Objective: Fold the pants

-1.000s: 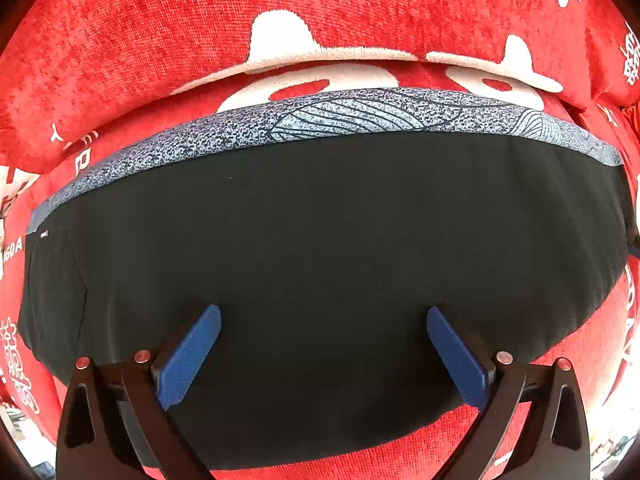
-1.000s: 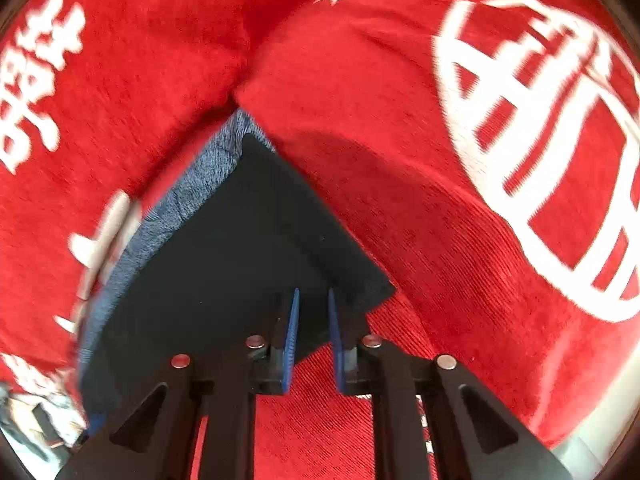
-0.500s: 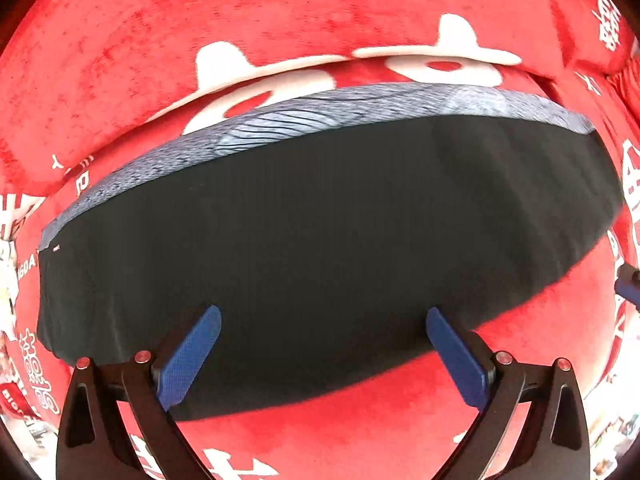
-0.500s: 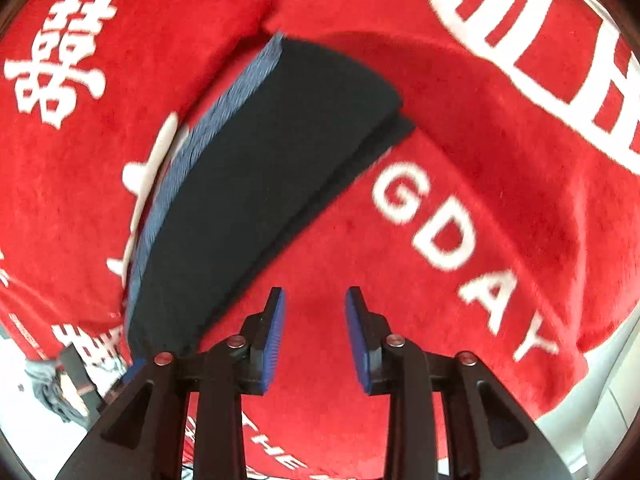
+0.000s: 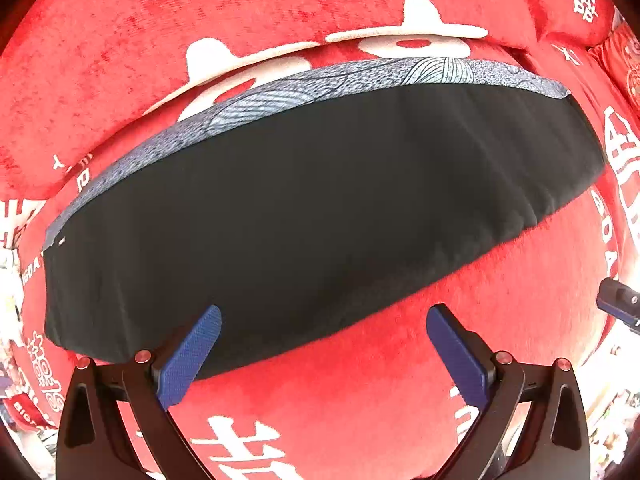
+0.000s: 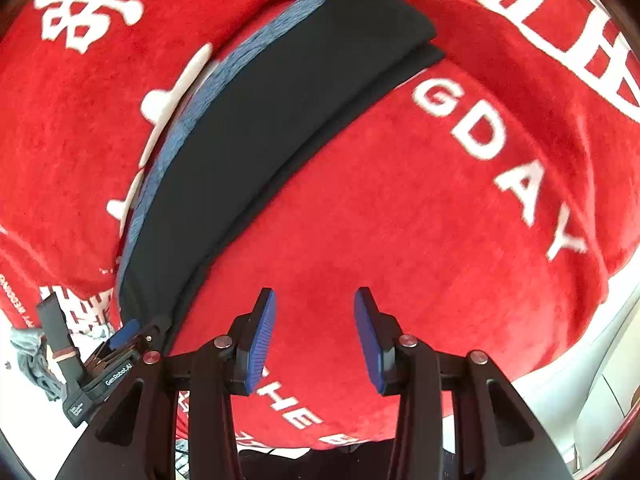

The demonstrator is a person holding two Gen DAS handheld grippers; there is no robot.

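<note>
The black pants (image 5: pixel 304 208) lie folded into a long flat band on the red blanket (image 5: pixel 400 360), with a grey patterned waistband (image 5: pixel 320 88) along the far edge. My left gripper (image 5: pixel 320 344) is open and empty, just above the pants' near edge. In the right wrist view the pants (image 6: pixel 260 152) run diagonally from upper right to lower left. My right gripper (image 6: pixel 314 332) is open and empty over bare blanket (image 6: pixel 400 220), to the right of the pants. The left gripper shows in the right wrist view (image 6: pixel 120 344) at the pants' lower left end.
The red blanket carries white lettering (image 6: pixel 500 152) and covers a cushioned surface with a raised back (image 5: pixel 240 8). Its edge drops off at the lower right (image 6: pixel 580 340). Grey clutter (image 6: pixel 28 356) lies beyond the blanket at lower left.
My right gripper has let go of the pants' corner, opened, and pulled back to the right. My left gripper, open throughout, has drawn back toward the pants' near edge.
</note>
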